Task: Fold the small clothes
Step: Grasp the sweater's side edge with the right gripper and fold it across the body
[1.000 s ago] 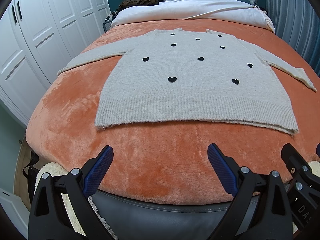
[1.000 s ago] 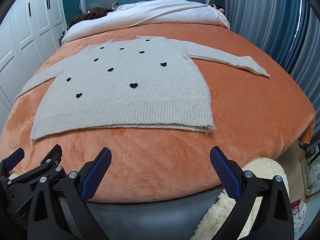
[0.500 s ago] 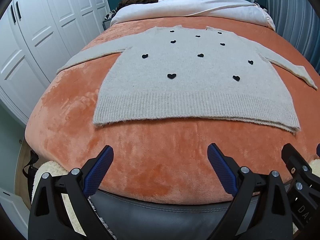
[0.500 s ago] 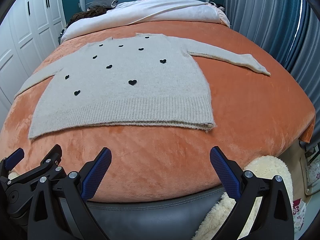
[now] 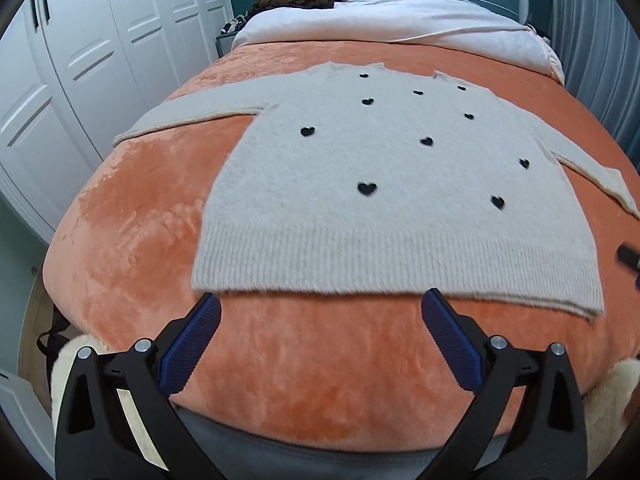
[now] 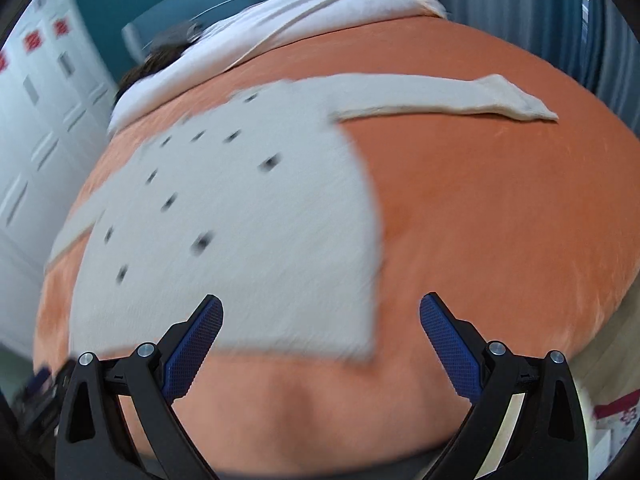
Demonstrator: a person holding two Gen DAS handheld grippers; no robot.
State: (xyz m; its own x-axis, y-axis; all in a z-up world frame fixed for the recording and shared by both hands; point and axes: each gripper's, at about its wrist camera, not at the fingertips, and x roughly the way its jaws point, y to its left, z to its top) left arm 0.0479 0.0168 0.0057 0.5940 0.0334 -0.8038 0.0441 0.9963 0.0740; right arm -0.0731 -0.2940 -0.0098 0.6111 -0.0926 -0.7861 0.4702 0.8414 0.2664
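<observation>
**Sweater spread flat on the bed, both hand-held grippers empty**

A pale grey knit sweater dotted with small black hearts lies face up and flat on the orange plush blanket that covers the bed. In the left wrist view it fills the middle of the frame: its ribbed hem runs across just above the fingertips, its neckline points toward the top of the frame, one sleeve reaches out to the left and the other to the right edge. A white duvet is bunched at the head of the bed in the upper part of the frame, with dark clothing heaped beside it, and white wardrobe doors fill the left side.

The left hand-held gripper has its blue-padded jaws spread wide and opening, with nothing between them; the tips sit over bare blanket just short of the hem.

The right wrist view is blurred. There the sweater's body takes the left and centre of the frame and one sleeve stretches across the upper right over the blanket. The right hand-held gripper is also spread wide and holds nothing; its left fingertip overlaps the hem area, its right fingertip is over the blanket.
</observation>
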